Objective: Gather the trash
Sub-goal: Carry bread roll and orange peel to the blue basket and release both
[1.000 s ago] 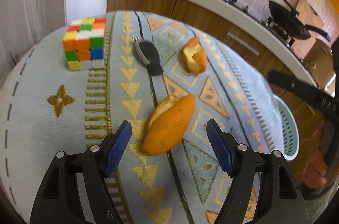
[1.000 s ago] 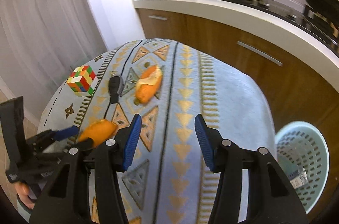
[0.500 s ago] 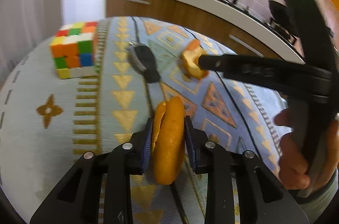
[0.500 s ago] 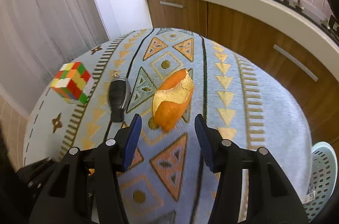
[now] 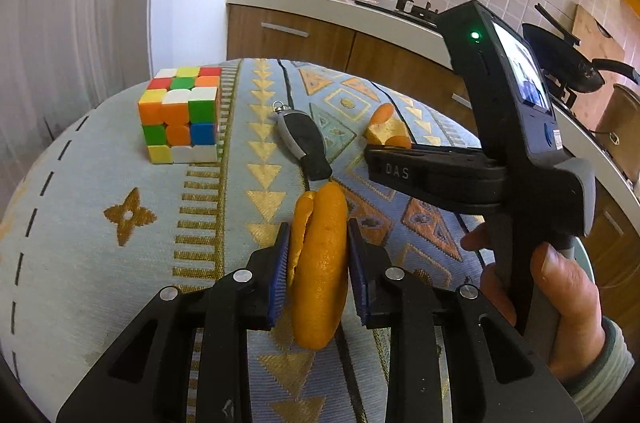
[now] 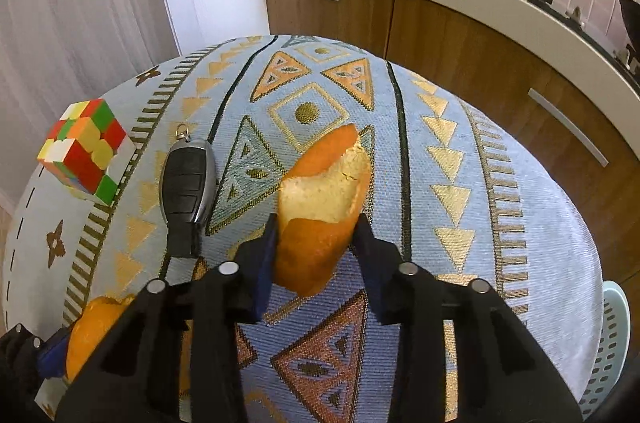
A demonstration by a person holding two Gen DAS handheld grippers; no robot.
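A round table (image 6: pixel 500 223) under a patterned cloth (image 6: pixel 440 127) carries 2 things – puzzle cube (image 5: pixel 181 115), car key (image 6: pixel 186 189).

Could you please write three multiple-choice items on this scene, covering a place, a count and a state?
1. Where does the car key lie?
A. between the puzzle cube and the far orange peel
B. in the basket
C. on the counter

2. How many orange peel pieces are in view?
A. one
B. two
C. four

3. What is the left gripper doing?
A. hanging open
B. shut on the near orange peel
C. shut on the cube

Answers: 1 A, the right wrist view shows the key between them on the tablecloth. 2 B, one sits in each gripper. 3 B, both pads press the peel's sides.
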